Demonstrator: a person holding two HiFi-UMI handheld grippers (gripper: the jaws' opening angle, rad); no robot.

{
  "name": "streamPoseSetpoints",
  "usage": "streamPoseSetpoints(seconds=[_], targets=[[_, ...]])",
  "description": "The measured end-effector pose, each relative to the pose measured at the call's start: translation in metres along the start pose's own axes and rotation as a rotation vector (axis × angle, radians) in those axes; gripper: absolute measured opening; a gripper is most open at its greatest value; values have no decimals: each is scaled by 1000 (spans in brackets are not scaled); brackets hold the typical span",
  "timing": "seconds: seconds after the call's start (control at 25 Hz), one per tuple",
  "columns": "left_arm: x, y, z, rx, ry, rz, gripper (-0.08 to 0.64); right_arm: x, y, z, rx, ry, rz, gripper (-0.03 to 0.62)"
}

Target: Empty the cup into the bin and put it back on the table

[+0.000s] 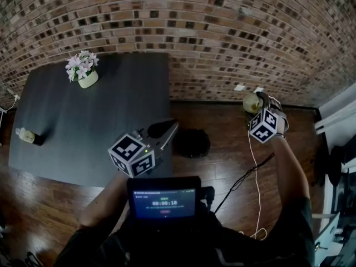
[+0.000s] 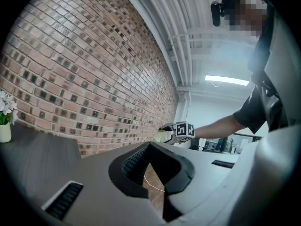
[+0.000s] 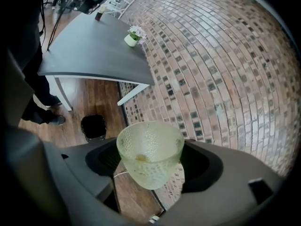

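Observation:
A pale green textured glass cup (image 3: 149,159) sits upright between the jaws of my right gripper (image 3: 150,155), which is shut on it. A small yellowish bit (image 3: 140,158) lies inside at the bottom. In the head view the cup (image 1: 251,102) and right gripper (image 1: 257,102) hang over the wooden floor near the brick wall, right of the black bin (image 1: 192,142). The bin (image 3: 93,126) stands on the floor beside the table's corner. My left gripper (image 1: 171,125) is shut and holds nothing, over the table's right edge near the bin.
The dark grey table (image 1: 111,110) carries a white pot of flowers (image 1: 83,71) at the back and a small bottle (image 1: 28,136) at its left edge. A white cable (image 1: 253,166) runs across the floor. A lit screen (image 1: 164,200) sits at my chest.

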State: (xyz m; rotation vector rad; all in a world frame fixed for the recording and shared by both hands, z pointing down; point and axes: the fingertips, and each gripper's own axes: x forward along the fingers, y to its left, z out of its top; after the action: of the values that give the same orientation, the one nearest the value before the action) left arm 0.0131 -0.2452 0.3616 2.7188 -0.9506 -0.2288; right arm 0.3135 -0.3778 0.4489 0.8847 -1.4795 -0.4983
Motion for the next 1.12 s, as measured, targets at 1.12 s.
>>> streamPoseSetpoints(seconds=[1.12], targets=[[-18,6,2,-11,-35,16,-2,-3,9,12,-179,81,20,387]])
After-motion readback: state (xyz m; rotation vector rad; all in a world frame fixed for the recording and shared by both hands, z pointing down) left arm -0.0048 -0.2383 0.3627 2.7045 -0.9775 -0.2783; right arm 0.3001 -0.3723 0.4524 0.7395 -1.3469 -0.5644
